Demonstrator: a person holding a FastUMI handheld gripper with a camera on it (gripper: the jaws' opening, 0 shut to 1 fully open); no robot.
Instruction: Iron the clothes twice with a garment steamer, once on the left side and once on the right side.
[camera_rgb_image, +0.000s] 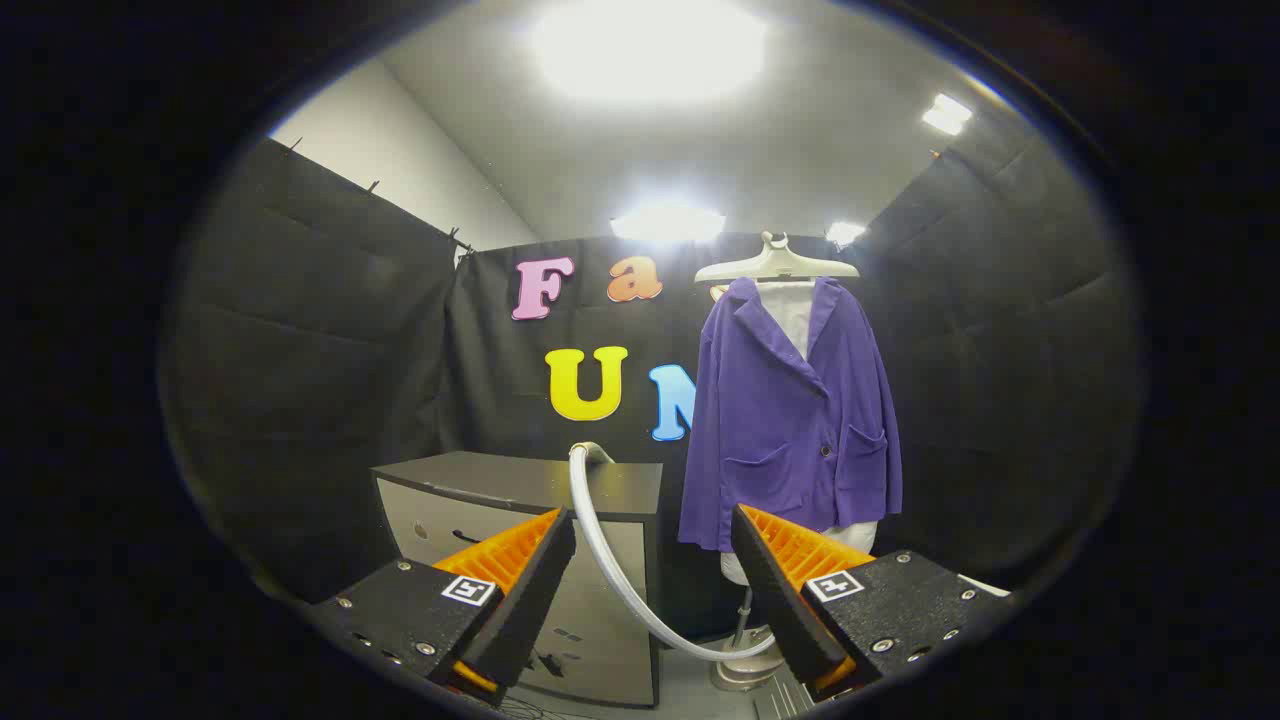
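Our fingers (653, 590) stand wide apart holding nothing, and we judge the soft, light purple jacket (790, 420) hanging right of the cabinet (520, 480) will sway, so we would grasp the steamer's stiff head above its limp hose (610, 540).

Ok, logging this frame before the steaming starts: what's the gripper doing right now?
Gripper: open, holding nothing; the white hose passes between its fingers further off, untouched.

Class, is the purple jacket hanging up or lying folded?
Hanging: the purple jacket drapes from a hanger, beyond the gripper, whose jaws stand open, empty.
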